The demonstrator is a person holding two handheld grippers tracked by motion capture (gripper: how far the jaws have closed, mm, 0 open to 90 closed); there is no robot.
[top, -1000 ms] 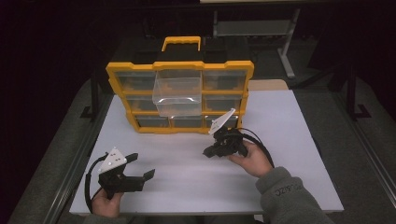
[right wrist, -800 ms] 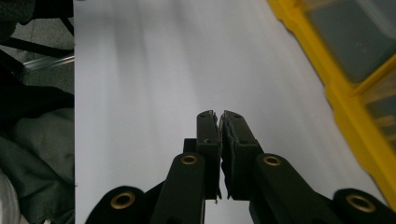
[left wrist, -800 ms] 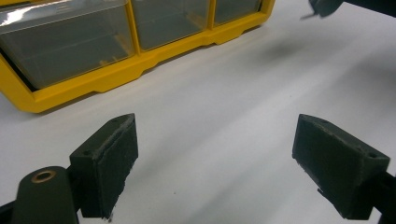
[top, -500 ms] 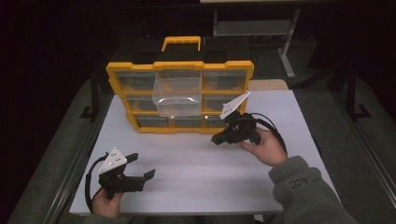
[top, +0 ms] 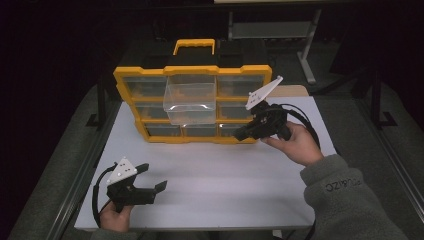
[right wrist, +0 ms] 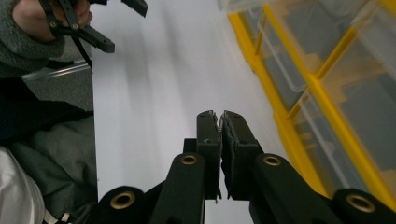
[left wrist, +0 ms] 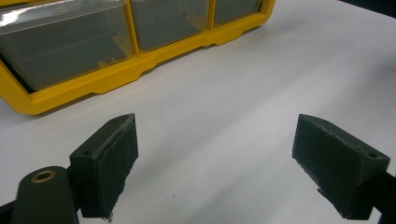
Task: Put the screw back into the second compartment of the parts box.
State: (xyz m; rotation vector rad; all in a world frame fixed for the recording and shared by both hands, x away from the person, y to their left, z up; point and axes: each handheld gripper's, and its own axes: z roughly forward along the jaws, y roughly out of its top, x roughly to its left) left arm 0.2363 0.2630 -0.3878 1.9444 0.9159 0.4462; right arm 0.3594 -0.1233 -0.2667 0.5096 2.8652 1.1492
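Nearest, at the front left corner of the white rectangular worktop [top: 215,175]: the left gripper [top: 152,179], black with a grey three-cornered plate on top, is held low in the person's left hand [top: 114,218]. Its fingers [left wrist: 105,163] are spread wide, nothing is held between them, and bare worktop is seen in the gap in the left gripper view.

Mid-distance, right of centre: the right gripper [top: 240,134], of the same make, is held in the person's right hand [top: 296,145], from which a grey fleece sleeve [top: 345,200] runs to the bottom edge. It is raised above the worktop just beside the organiser's lower right corner. Its fingers [right wrist: 208,140] are pressed together with nothing between them.

Farther back, across the worktop: a yellow plastic organiser case [top: 192,102] with clear compartment drawers and a yellow carrying handle [top: 195,46] at its top is stood upright. One clear plastic drawer [top: 190,102] in the middle column is pulled out toward the person; whether anything lies in it cannot be told.

Beyond, dark surroundings and a grey metal frame [top: 305,50] are noted.
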